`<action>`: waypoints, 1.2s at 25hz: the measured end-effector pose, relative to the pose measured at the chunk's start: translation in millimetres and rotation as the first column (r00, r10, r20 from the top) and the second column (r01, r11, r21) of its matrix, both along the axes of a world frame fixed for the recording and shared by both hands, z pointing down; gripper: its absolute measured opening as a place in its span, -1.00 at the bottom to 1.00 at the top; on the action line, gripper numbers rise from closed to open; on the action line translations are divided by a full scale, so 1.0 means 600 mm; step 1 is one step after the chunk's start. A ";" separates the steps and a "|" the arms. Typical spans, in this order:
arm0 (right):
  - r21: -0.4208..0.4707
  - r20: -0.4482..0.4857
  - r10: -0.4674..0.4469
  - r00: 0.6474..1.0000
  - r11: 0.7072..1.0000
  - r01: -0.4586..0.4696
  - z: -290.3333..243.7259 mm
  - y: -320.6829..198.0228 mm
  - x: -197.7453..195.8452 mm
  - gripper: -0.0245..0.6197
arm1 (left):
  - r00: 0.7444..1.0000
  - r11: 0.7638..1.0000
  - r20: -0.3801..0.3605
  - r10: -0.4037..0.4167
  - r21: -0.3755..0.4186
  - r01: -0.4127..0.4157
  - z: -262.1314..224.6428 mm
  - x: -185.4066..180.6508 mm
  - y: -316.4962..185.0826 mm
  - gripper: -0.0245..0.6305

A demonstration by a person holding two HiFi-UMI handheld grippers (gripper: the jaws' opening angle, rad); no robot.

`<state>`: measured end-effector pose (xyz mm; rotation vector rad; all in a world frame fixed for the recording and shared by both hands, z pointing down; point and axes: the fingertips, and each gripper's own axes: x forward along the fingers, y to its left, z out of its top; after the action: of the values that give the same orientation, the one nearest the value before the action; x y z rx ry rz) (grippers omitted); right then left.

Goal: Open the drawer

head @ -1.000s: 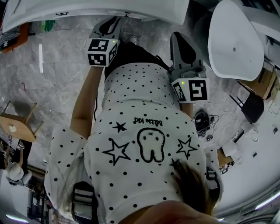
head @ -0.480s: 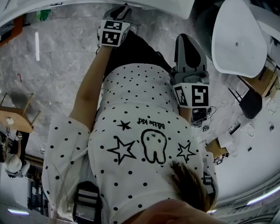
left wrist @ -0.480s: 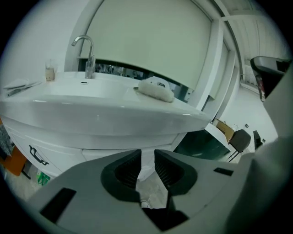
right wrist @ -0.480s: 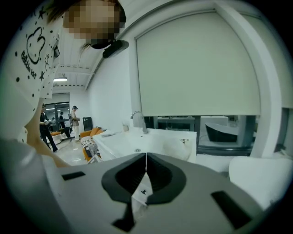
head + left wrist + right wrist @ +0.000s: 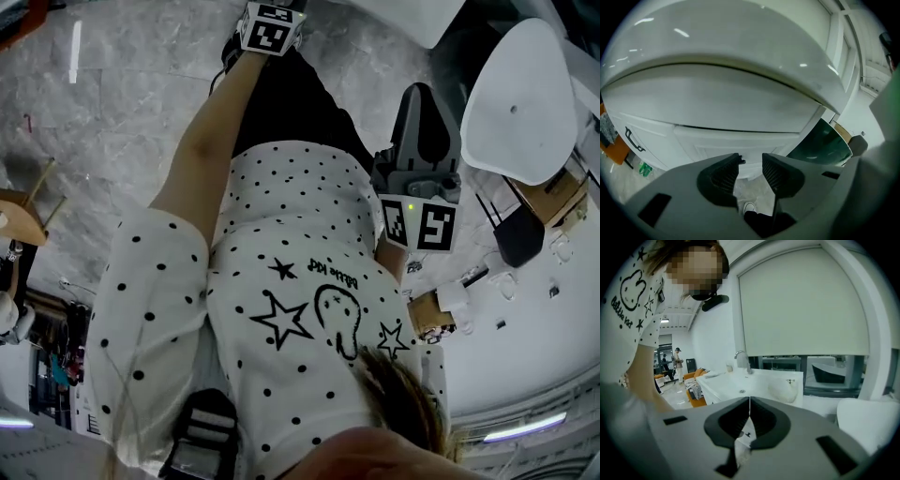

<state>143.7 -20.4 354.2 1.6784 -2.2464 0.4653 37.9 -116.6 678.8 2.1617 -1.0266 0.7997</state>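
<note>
A big white counter [image 5: 717, 47] fills the top of the left gripper view, from 9 o'clock round to 2 o'clock. Under its edge stands a white cabinet [image 5: 656, 126]. The drawer [image 5: 754, 140] is in that cabinet, just under the counter, near the middle of the view. It looks shut.

In the head view a grey stone floor [image 5: 131, 122] runs from 9 to 12 o'clock. The person's white dotted shirt [image 5: 281, 309] fills the middle and goes down to 6 o'clock. A big white round thing [image 5: 516, 112] sits at 2 o'clock.

In the right gripper view a pale window blind [image 5: 801, 301] is at 1 o'clock. A white sink [image 5: 754, 380] with a tap [image 5: 742, 357] is near the middle.

The left tongs [image 5: 751, 161] are at 6 o'clock in their own view and point at the drawer. Their jaws have just been opening. They stand well apart and hold nothing. A small dark handle [image 5: 741, 161] on the drawer shows right by the tip of the left jaw. I cannot tell if they touch.

The right tongs [image 5: 749, 400] are closed, tip against tip, and hold nothing.

A dark door handle [image 5: 633, 139] is at 9 o'clock on the cabinet. A white shoe [image 5: 750, 206] shows down between the left jaws at 6 o'clock.
</note>
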 end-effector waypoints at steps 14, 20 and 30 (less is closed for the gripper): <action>-0.045 -0.004 0.046 0.999 0.998 -0.046 -0.040 0.031 0.019 -0.88 | 0.999 1.000 0.050 -0.012 0.009 0.012 0.023 0.006 -0.040 -0.36; -0.086 0.019 0.057 0.998 0.995 -0.055 -0.042 0.045 0.008 -0.88 | 0.998 1.000 0.055 -0.013 0.014 0.012 0.027 0.014 -0.047 -0.35; -0.119 0.017 0.051 0.999 0.992 -0.049 -0.025 0.056 0.001 -0.88 | 0.998 1.000 0.068 -0.016 0.023 0.014 0.035 0.028 -0.062 -0.49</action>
<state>144.3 13.1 338.9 1.6794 -2.1490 0.6173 54.7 -153.6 699.6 2.1562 -1.0898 0.8639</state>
